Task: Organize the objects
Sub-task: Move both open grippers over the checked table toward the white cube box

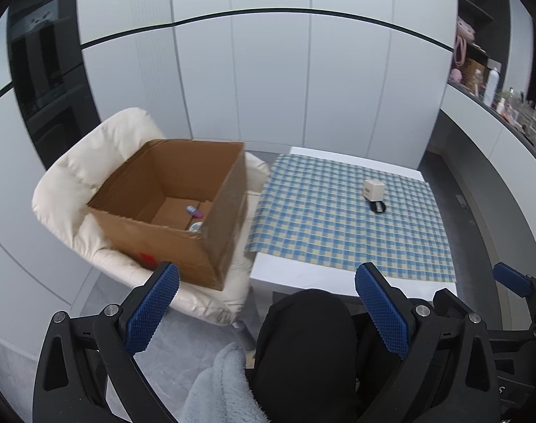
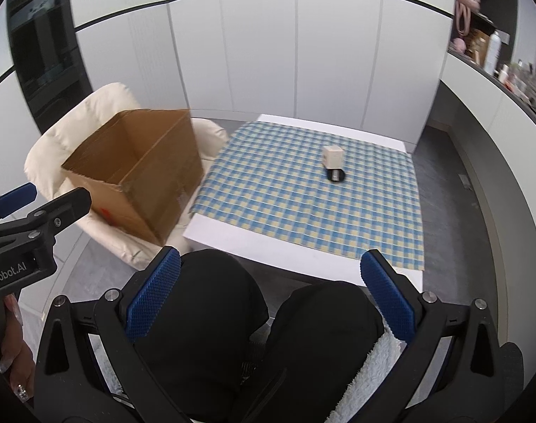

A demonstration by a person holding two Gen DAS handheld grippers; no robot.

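A low white table [image 2: 232, 243] stands ahead of both grippers, covered almost wholly by a blue-and-yellow checked cloth [image 2: 303, 194]. On the cloth, ahead and a little right of the right gripper's fingers, a small cream cube [image 2: 333, 157] sits touching a black round object [image 2: 335, 175] on its near side. Left of the table, a cream padded chair [image 1: 74, 183] carries an open cardboard box [image 1: 183, 208], ahead of the left gripper's left finger.

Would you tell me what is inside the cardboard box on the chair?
In the box, a small purple item and a white round item lie on the floor; the near wall hides the rest.
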